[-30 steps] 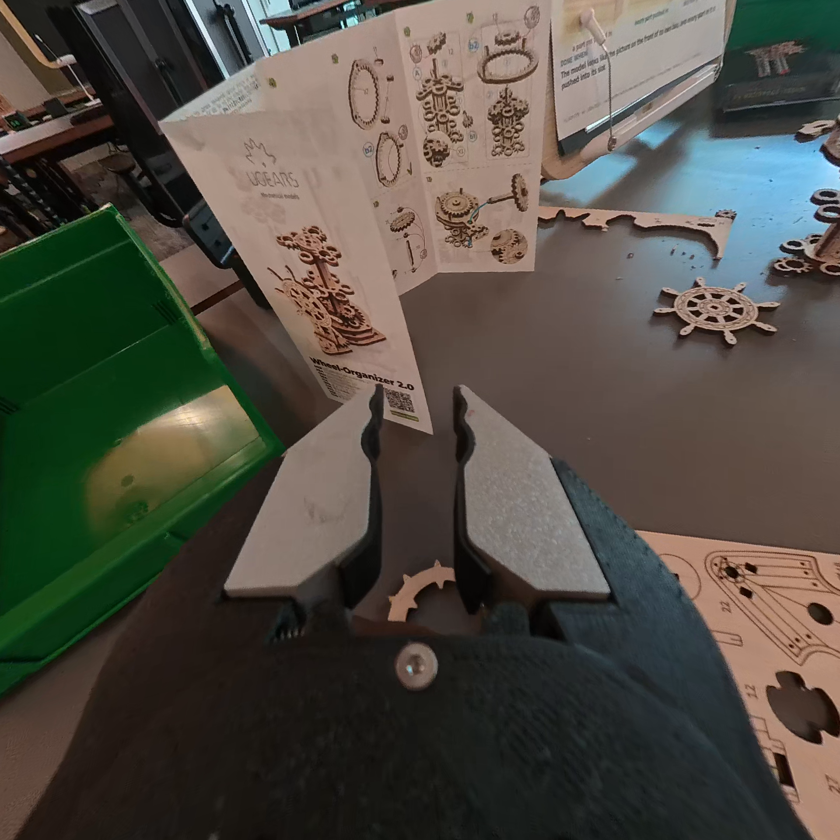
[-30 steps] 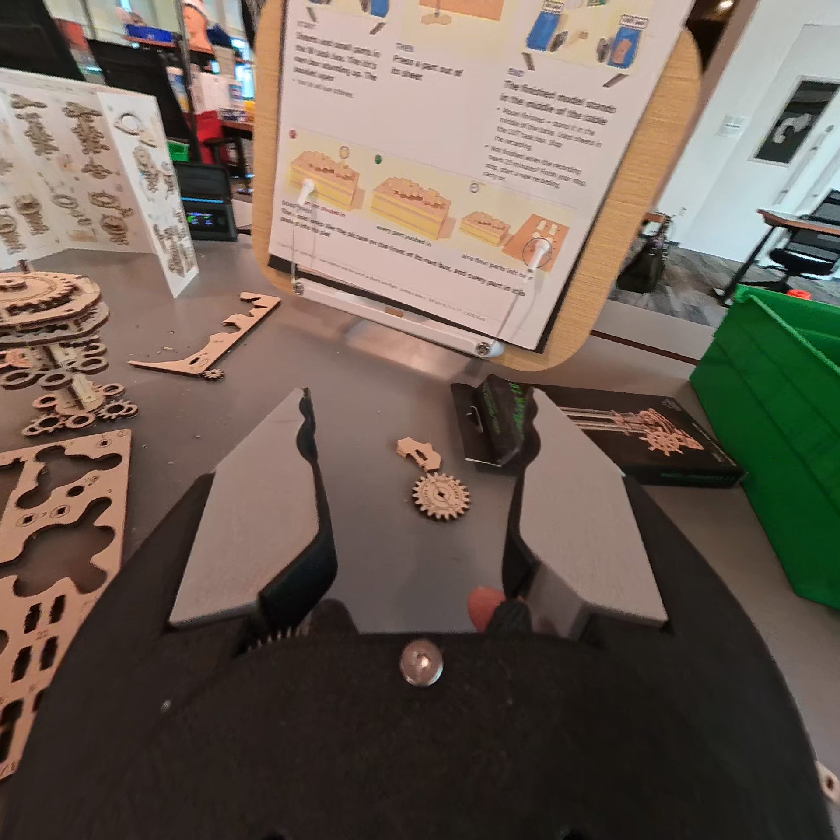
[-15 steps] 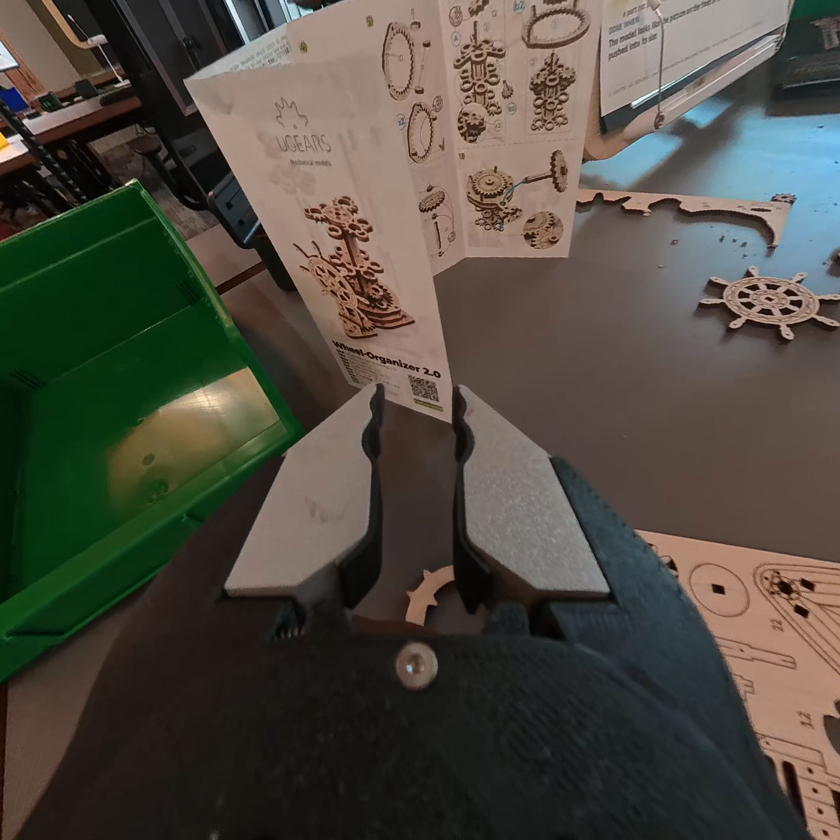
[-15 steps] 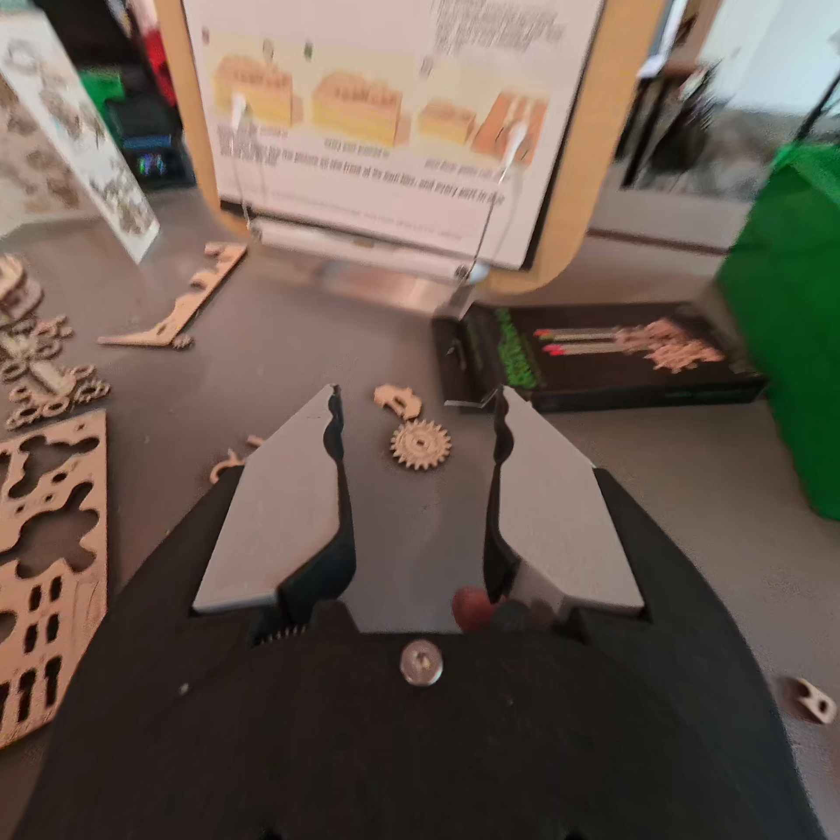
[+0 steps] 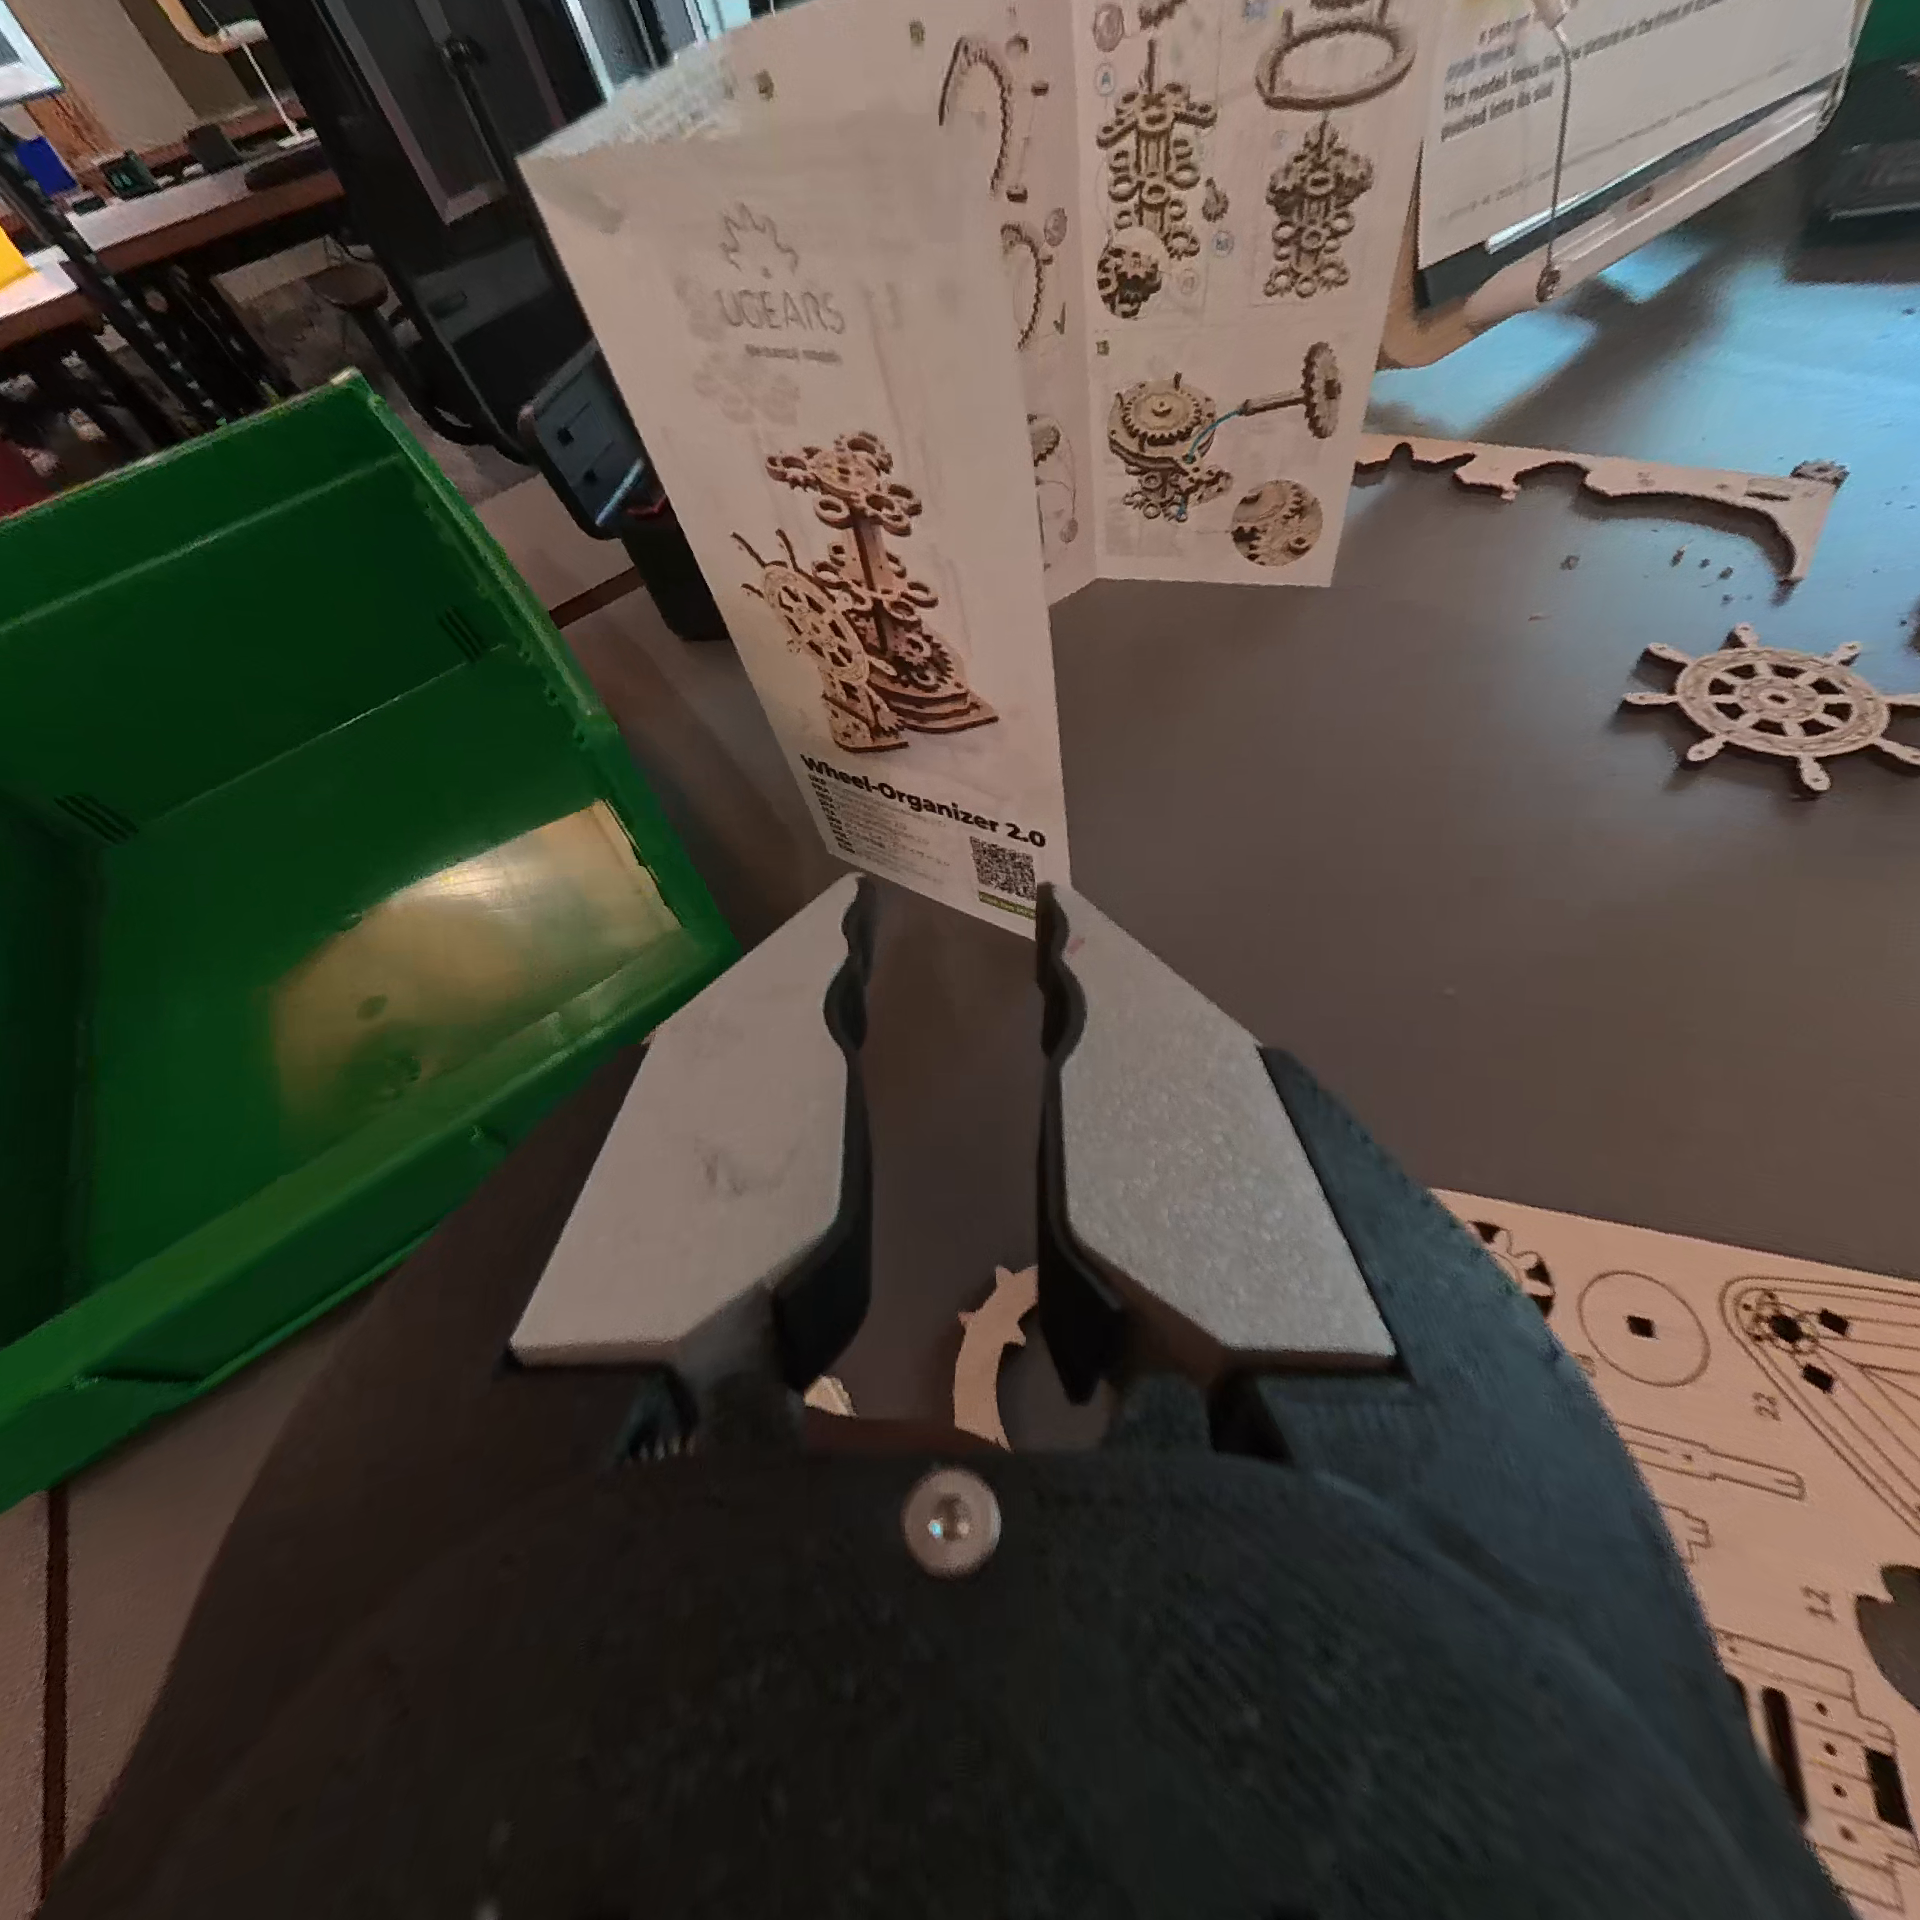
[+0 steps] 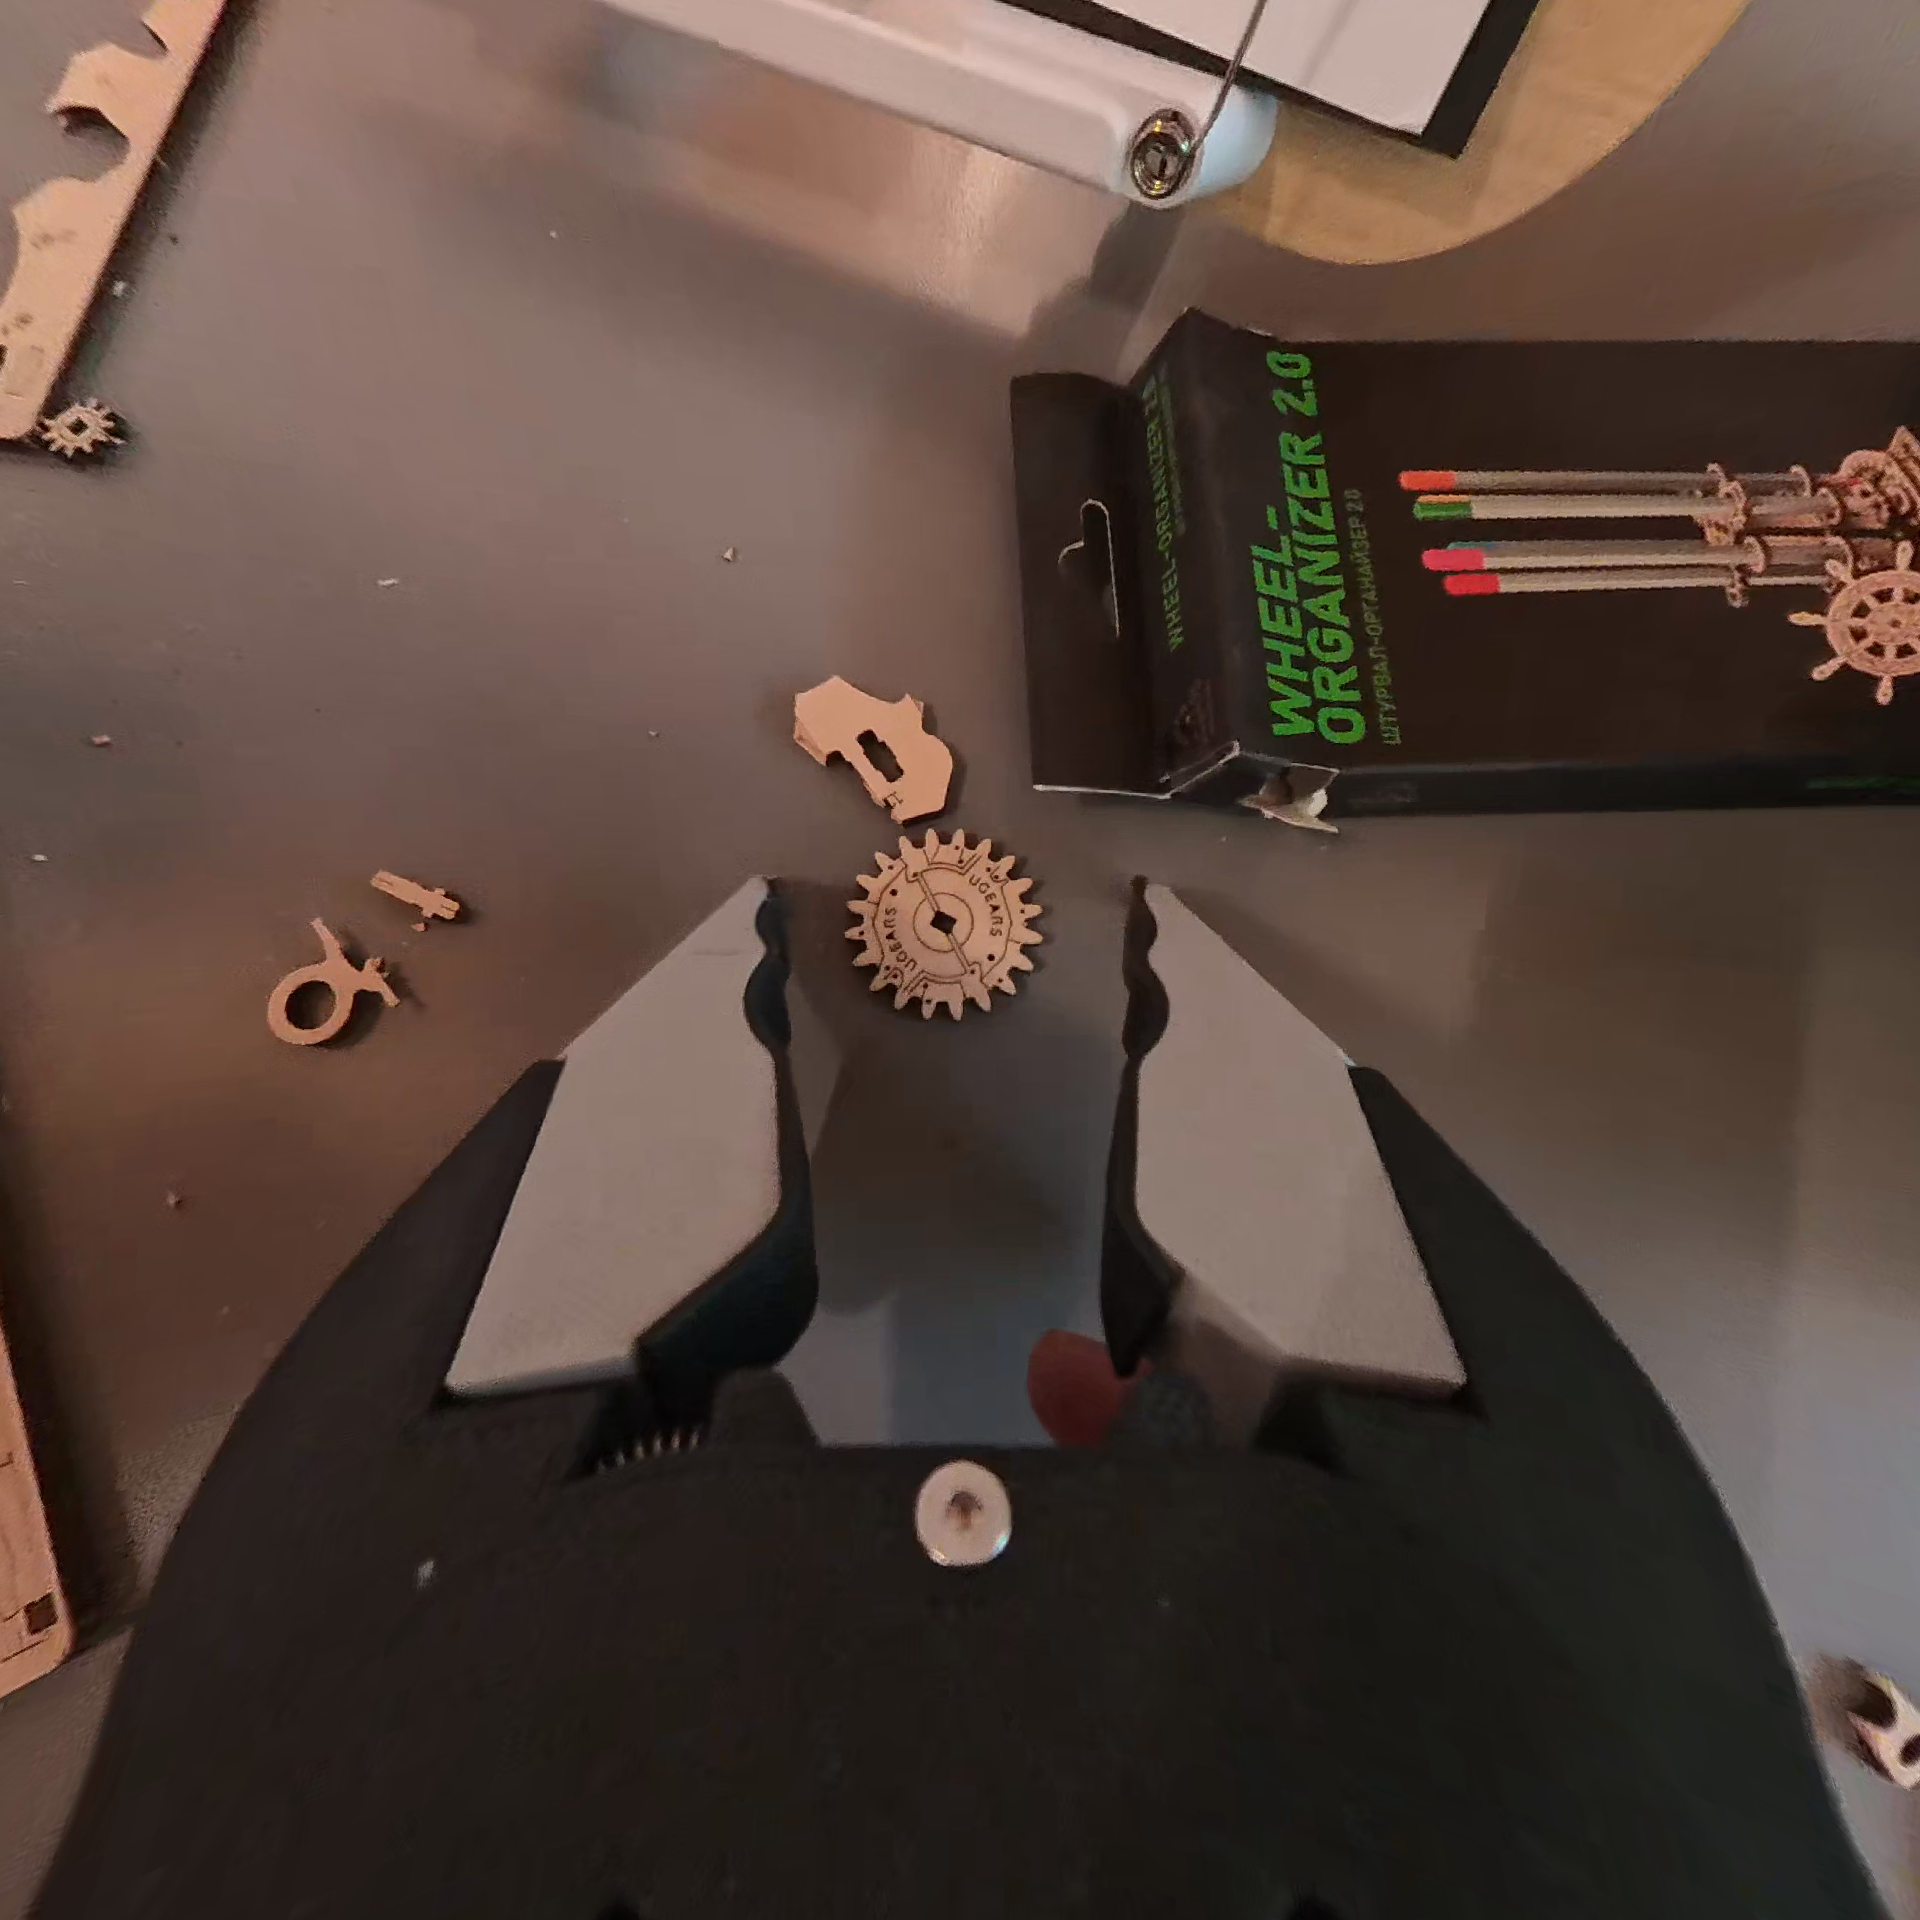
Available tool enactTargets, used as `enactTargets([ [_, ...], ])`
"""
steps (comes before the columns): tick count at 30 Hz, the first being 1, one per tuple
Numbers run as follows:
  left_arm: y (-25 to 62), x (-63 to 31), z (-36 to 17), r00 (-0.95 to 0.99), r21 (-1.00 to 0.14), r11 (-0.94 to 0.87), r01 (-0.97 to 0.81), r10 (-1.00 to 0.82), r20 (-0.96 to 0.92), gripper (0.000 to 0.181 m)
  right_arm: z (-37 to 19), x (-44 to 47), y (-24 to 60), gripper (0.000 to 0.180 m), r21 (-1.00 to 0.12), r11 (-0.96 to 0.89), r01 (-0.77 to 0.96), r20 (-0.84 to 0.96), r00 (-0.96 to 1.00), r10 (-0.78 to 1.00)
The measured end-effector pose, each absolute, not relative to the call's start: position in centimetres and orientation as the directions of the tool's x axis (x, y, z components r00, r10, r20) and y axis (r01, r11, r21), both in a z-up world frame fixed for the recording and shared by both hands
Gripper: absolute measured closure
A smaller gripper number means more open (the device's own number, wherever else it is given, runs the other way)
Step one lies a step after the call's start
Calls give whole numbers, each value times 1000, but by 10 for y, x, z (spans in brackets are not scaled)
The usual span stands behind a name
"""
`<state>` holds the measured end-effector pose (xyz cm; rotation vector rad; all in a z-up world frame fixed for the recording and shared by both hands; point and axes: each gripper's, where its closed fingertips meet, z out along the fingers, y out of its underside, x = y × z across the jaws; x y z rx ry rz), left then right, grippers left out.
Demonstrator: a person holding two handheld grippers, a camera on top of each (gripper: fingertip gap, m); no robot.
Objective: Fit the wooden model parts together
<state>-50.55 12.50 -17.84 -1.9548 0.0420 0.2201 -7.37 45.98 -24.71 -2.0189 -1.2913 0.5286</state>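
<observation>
The right gripper [image 6: 951, 894] is standing wide, holding nothing, with its tips flanking the toothed wooden gear [image 6: 943, 923] that is lying flat on the bench [image 6: 520, 623]. That flatness is looking like the main hazard: the thin disc is offering almost no edge, so closing fingers are likely to skate over it or flick it toward the notched wooden piece [image 6: 875, 750] lying just beyond. The loose ring part [image 6: 317, 995] and tiny pin [image 6: 416, 896] are lying off to the left, easy to scatter with a sweep. Farther off, the black kit box [image 6: 1507, 582] is lying on its side with its flap open; its contents cannot be made out.

The left gripper [image 5: 948, 904] is sitting narrow, gripping nothing, above a curved toothed piece [image 5: 987, 1351] near its base. Beside it, the green bin [image 5: 312, 831] is looking empty. Beyond, the folded instruction leaflet [image 5: 883, 520] is standing upright and is liable to topple at a nudge, and the ship's-wheel part [image 5: 1782, 707] is resting farther right.
</observation>
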Motion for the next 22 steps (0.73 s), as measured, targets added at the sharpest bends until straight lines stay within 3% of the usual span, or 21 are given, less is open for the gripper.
enactTargets([
  [4,123,-502,-173,981,-916,-376,-143,68,-181,152,-246,-76,457,146,-724,-260,639,31,407,913],
  [22,124,-491,-170,981,-918,-361,-165,33,-190,152,-241,-55,395,148,-692,-208,692,70,350,934],
])
